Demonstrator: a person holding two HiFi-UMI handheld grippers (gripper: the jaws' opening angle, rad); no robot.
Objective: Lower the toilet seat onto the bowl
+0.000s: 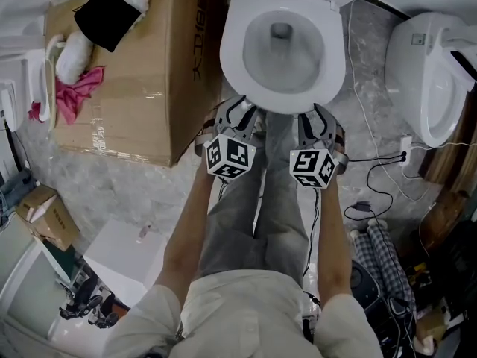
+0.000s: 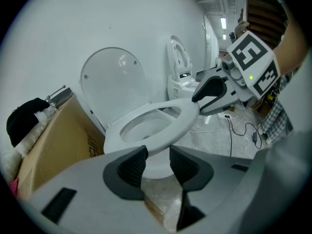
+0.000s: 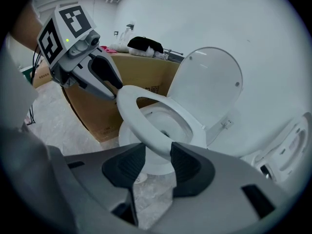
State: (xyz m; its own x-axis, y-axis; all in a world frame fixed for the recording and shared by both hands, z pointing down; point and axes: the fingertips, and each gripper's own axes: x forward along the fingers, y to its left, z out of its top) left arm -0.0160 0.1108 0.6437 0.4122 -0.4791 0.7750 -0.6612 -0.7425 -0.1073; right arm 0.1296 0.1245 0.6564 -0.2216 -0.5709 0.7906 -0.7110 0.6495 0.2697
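Toilet seat (image 2: 168, 123): partway down, tilted, hinge end low at the back, front edge clear of the bowl (image 2: 111, 143). A gap shows between seat and bowl rim in both gripper views. Lid (image 3: 207, 84) stands upright against the wall behind.

Left gripper (image 2: 156, 156): the seat's front rim fills the gap between its dark pads, so it reads as clamped on the rim. Right gripper (image 3: 158, 154): same arrangement just beside it on the front arc, one jaw over the rim and one under. Both grippers point down from above the person's knees.

Step in hand, as judged: mid-lowering, two-handed, seat not yet landed.

Next move calls for: both grippers sinking together at an even rate, following the seat's arc about the hinge, so the rim does not twist. The under-jaws must get clear before the seat meets the bowl. Release too early and the seat would likely drop and slam.

Surroundings: cardboard box (image 1: 149, 66) just beside the bowl, a second toilet (image 1: 432, 73) on the other side, cables (image 1: 373, 192) on the floor.
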